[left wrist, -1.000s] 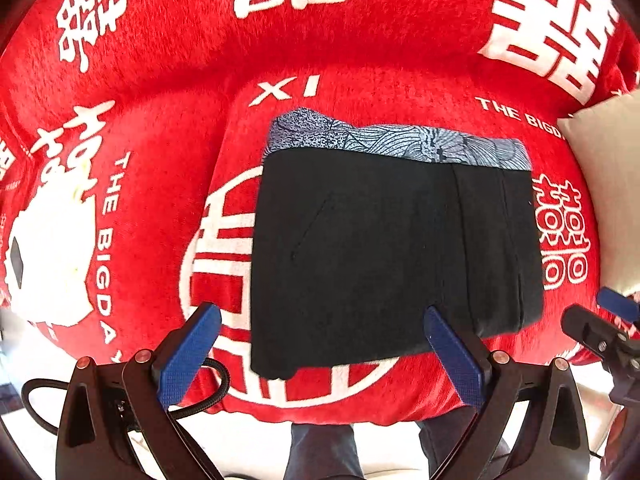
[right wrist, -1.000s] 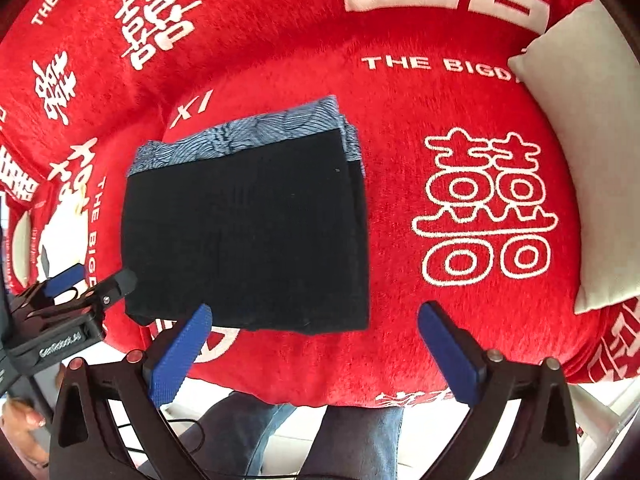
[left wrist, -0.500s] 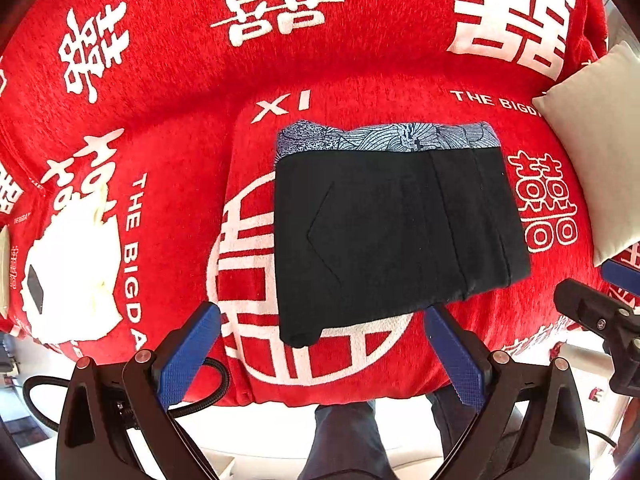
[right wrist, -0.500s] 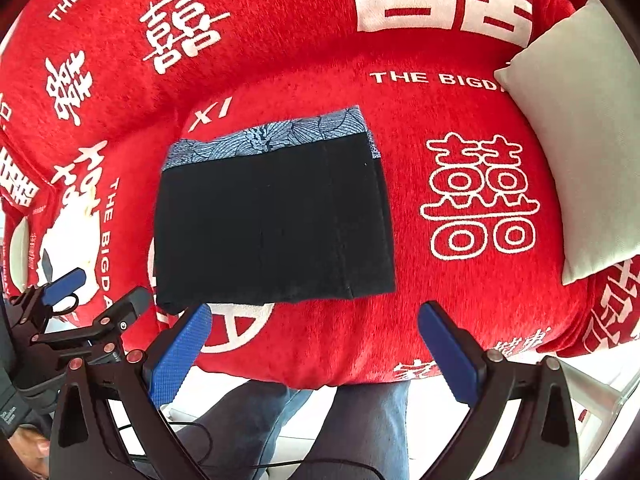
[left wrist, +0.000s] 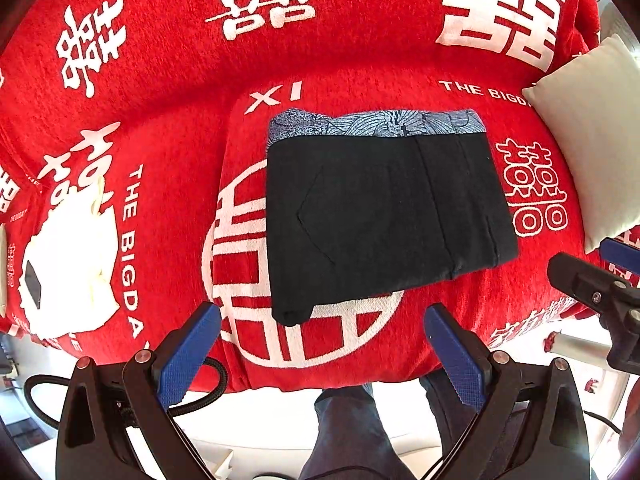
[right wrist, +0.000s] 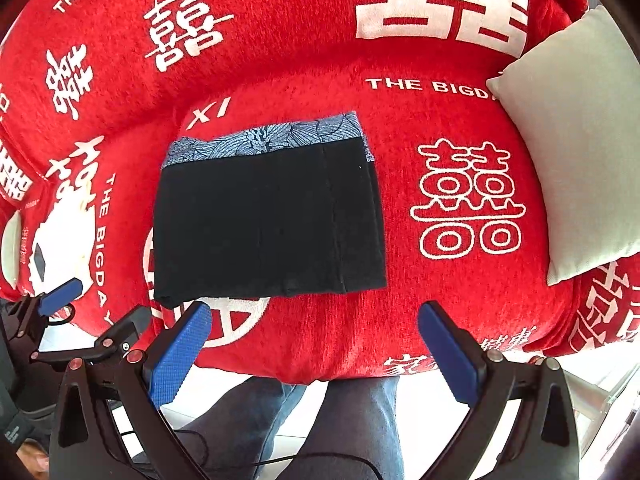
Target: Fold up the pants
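The black pants point(left wrist: 380, 216) lie folded in a flat rectangle on the red sofa seat point(left wrist: 180, 160), with a blue-grey patterned band point(left wrist: 372, 126) showing along the far edge. They also show in the right wrist view point(right wrist: 268, 224). My left gripper point(left wrist: 320, 352) is open and empty, held back over the seat's front edge, apart from the pants. My right gripper point(right wrist: 312, 348) is open and empty, also near the front edge and clear of the pants. The right gripper shows at the right of the left wrist view point(left wrist: 592, 280).
A cream cushion point(right wrist: 580, 132) leans at the right end of the sofa. A white cloth with a small dark object point(left wrist: 68, 264) lies on the seat at the left. The person's legs in jeans point(right wrist: 320, 420) stand below the seat edge.
Both grippers have drawn back and away from the pants, which now look smaller and farther off. The pants have stayed folded in place.
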